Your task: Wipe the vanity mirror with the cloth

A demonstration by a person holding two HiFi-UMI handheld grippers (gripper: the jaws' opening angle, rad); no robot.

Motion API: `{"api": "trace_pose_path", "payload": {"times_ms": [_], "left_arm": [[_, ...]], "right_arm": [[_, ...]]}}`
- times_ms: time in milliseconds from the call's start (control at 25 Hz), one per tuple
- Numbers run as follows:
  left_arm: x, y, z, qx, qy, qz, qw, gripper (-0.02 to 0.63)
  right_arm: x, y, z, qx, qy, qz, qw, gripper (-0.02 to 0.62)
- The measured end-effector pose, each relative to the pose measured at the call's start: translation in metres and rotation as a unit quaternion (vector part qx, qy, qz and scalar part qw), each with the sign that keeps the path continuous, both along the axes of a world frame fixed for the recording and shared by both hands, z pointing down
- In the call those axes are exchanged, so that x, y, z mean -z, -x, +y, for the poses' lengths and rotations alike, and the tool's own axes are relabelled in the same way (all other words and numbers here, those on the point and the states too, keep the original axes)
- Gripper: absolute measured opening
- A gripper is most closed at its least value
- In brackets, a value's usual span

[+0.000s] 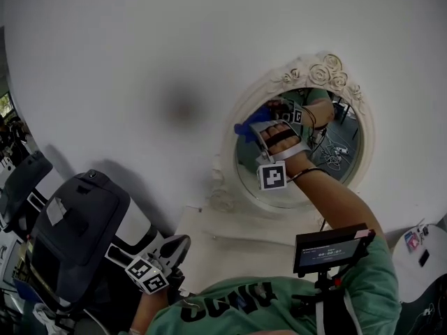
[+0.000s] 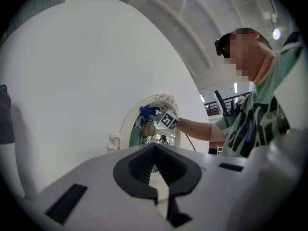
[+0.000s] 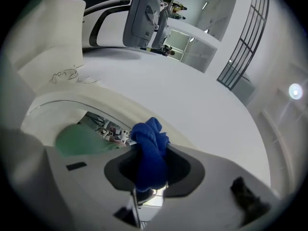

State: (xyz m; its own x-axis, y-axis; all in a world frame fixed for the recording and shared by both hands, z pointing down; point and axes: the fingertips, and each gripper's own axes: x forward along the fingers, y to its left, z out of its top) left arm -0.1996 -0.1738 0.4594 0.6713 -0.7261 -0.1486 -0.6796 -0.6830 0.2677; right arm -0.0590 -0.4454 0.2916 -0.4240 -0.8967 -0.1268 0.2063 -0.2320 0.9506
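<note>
The oval vanity mirror (image 1: 339, 160) in its ornate white frame (image 1: 323, 68) leans against a white wall. My right gripper (image 1: 255, 123) is shut on a bunched blue cloth (image 1: 247, 126) and holds it at the mirror's upper left edge. In the right gripper view the cloth (image 3: 150, 146) sticks out between the jaws, just off the glass (image 3: 91, 131) by the frame's rim (image 3: 72, 105). My left gripper (image 1: 177, 247) hangs low at the left, away from the mirror, jaws shut and empty (image 2: 156, 179). From there the mirror (image 2: 135, 131) and the cloth (image 2: 146, 111) show far off.
The mirror stands on a white base (image 1: 230, 239). A black and white seat-like unit (image 1: 77, 232) fills the lower left beside my left gripper. A small screen (image 1: 330, 248) sits on a chest mount. A white round table (image 1: 419, 253) is at the lower right.
</note>
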Motion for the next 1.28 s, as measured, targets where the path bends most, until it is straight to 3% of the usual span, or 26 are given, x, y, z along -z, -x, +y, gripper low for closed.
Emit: {"api": "trace_pose_path", "payload": {"times_ms": [160, 320, 440, 600, 800, 920, 1160, 1280], "left_arm": [[-0.004, 0.004, -0.002, 0.005, 0.006, 0.004, 1.0000, 0.006], [-0.001, -0.012, -0.012, -0.014, 0.003, 0.000, 0.9999, 0.006], [0.001, -0.027, -0.019, -0.034, 0.000, -0.003, 0.9994, 0.006], [0.002, -0.051, -0.029, -0.063, -0.002, -0.005, 0.9980, 0.006], [0.003, -0.074, -0.037, -0.089, -0.003, -0.007, 0.9960, 0.006], [0.004, -0.083, -0.039, -0.099, -0.002, -0.009, 0.9950, 0.006], [0.006, -0.082, -0.034, -0.096, -0.004, -0.012, 0.9953, 0.006], [0.003, -0.068, -0.029, -0.083, -0.011, -0.023, 0.9962, 0.006]], "right_arm": [[-0.010, 0.006, -0.008, -0.005, 0.005, 0.011, 1.000, 0.095], [-0.015, -0.025, -0.010, -0.019, 0.016, 0.004, 1.000, 0.095], [-0.014, -0.076, -0.004, -0.050, 0.014, -0.004, 0.999, 0.095], [0.001, -0.171, 0.006, -0.119, -0.021, -0.009, 0.993, 0.095], [0.001, -0.290, 0.015, -0.220, -0.019, -0.021, 0.975, 0.095], [0.000, -0.330, 0.020, -0.255, -0.017, -0.026, 0.966, 0.095], [0.004, -0.332, 0.023, -0.264, -0.019, -0.049, 0.963, 0.094], [0.001, -0.284, 0.029, -0.208, -0.012, -0.061, 0.976, 0.094]]}}
